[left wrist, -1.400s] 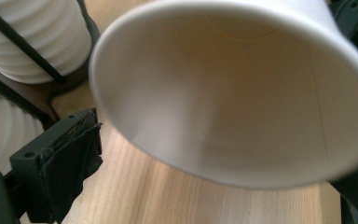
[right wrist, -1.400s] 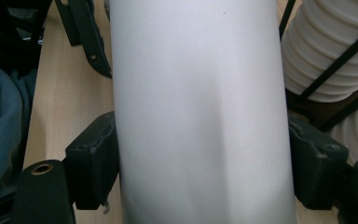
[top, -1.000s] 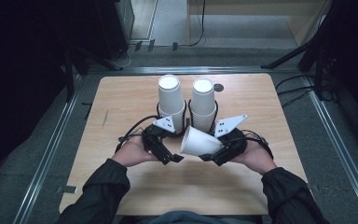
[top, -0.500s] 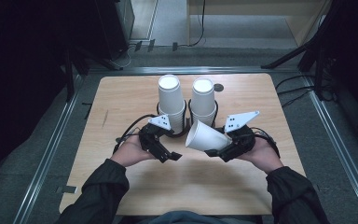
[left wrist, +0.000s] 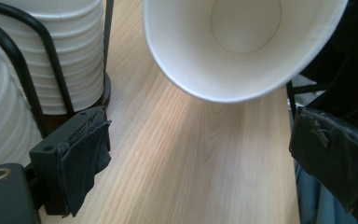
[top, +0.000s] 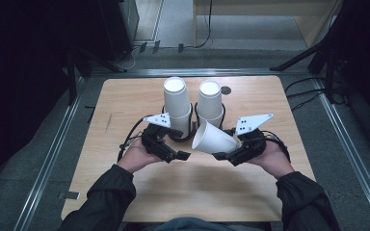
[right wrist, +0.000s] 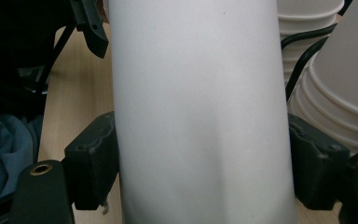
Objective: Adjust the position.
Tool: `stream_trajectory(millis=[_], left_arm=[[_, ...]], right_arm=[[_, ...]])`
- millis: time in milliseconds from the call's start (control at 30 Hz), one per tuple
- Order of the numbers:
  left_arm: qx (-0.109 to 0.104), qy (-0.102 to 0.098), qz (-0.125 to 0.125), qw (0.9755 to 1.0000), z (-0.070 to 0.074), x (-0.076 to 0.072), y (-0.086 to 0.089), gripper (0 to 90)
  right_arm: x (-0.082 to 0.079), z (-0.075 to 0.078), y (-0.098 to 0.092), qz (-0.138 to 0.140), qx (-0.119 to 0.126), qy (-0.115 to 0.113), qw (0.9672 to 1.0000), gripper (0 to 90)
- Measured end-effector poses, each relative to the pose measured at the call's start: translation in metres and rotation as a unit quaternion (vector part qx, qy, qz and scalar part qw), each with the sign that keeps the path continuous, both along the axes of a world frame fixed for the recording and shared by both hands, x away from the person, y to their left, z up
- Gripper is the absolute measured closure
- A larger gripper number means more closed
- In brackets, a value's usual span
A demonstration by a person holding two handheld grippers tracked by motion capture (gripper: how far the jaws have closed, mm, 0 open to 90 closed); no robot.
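I've got the paper cup (top: 215, 138) clamped in my right hand-held gripper (top: 227, 155), tilted, mouth toward the left hand-held gripper (top: 181, 156), above the tabletop (top: 125, 96) nr the cup stacks (top: 178, 103). Left one's released, nothing btwn its jaws.

Legible text, labels, brands, numbers, signs: none found in any view.
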State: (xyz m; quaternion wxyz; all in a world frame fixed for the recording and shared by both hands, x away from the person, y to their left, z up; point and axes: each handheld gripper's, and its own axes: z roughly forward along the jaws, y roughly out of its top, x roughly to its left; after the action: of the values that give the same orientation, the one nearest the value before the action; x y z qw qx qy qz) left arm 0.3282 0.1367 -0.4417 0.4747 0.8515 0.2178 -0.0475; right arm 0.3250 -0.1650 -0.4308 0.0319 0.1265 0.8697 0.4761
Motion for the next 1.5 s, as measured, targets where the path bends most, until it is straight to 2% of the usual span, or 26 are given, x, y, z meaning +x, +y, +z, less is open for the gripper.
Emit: stream_trajectory(millis=[133,767,900,1000,1133,1233,1467,1500], left_arm=[[-0.001,-0.007,-0.001,1.0,0.001,-0.001,-0.006,3.9],[-0.011,0.012,-0.03,0.9994,0.001,-0.002,-0.025,3.5],[-0.021,0.022,-0.033,0.999,0.0,0.0,-0.025,4.6],[-0.026,0.014,-0.032,0.9991,0.002,-0.001,-0.023,6.6],[-0.019,0.015,-0.035,0.9991,0.004,0.0,-0.023,9.5],[-0.022,0.021,-0.039,0.9988,0.005,0.001,-0.022,11.6],[-0.031,0.019,-0.038,0.9986,0.009,0.001,-0.017,13.2],[-0.033,0.02,-0.036,0.9986,0.01,0.001,-0.016,13.2]], right_arm=[[-0.001,0.001,0.002,0.005,0.004,-0.001,1.0,21.4],[-0.006,-0.008,0.027,0.041,-0.014,0.006,0.999,21.3],[-0.007,-0.009,0.029,0.044,-0.014,0.003,0.9989,21.3],[-0.006,-0.009,0.029,0.044,-0.012,0.004,0.9989,21.3],[-0.006,-0.009,0.029,0.045,-0.016,0.004,0.9988,21.4],[-0.006,-0.01,0.029,0.044,-0.017,0.013,0.9988,21.3],[-0.005,-0.007,0.028,0.04,-0.006,0.017,0.999,20.1],[-0.005,-0.007,0.027,0.038,-0.008,0.024,0.999,18.6]])
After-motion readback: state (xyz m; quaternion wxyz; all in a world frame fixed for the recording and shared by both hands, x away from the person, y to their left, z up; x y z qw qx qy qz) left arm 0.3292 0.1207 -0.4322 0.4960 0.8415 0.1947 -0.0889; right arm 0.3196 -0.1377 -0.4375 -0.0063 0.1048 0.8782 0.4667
